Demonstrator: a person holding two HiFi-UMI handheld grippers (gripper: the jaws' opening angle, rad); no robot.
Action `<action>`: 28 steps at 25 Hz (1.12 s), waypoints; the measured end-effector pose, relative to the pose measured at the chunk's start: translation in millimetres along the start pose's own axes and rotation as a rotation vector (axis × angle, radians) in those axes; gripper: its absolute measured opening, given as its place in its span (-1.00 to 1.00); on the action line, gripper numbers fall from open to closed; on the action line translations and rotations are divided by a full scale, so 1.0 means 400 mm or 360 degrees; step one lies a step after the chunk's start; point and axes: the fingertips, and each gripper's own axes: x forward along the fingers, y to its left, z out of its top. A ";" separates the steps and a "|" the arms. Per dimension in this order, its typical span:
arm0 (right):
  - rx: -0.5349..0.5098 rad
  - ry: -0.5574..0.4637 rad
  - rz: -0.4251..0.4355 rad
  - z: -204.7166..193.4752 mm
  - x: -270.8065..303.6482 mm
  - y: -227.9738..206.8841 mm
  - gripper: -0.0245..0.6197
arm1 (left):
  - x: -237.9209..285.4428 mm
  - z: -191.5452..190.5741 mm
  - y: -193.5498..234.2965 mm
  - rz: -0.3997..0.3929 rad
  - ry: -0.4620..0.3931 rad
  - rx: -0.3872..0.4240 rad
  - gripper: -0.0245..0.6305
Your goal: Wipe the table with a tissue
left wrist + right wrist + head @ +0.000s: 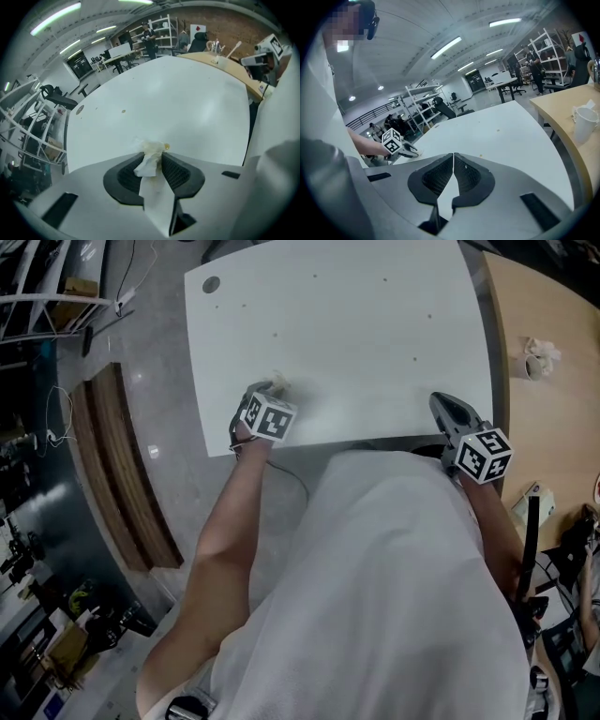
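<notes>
Over the near edge of the white table (pixel 356 334), the left gripper (pixel 154 157) pointed steeply down from a bare forearm (pixel 230 512). The right gripper (pixel 453 159) lay low by the near right corner. Seen from the head view, the left fingertips were hard to make out beyond the marker cube (pixel 269 418). The left fingers pinched a crumpled tissue (pixel 149 164), its wad on the table just past the tips, beside a small yellowish spot (pixel 166 147). The right fingers met, holding nothing.
</notes>
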 end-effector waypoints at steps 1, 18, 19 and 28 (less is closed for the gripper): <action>0.0002 -0.0003 -0.0001 0.000 -0.001 0.000 -0.87 | 0.001 0.001 0.000 -0.0008 0.0010 0.0010 -0.57; 0.0049 -0.0014 -0.0034 -0.028 -0.026 -0.005 -0.87 | 0.001 0.016 -0.034 -0.0073 0.0074 0.0176 -0.59; 0.0050 -0.0017 -0.0037 -0.029 -0.028 -0.006 -0.87 | 0.001 0.019 -0.037 -0.0077 0.0070 0.0170 -0.59; 0.0050 -0.0028 -0.0043 -0.035 -0.030 -0.012 -0.87 | 0.000 0.046 -0.107 -0.0114 -0.0004 0.0142 -0.59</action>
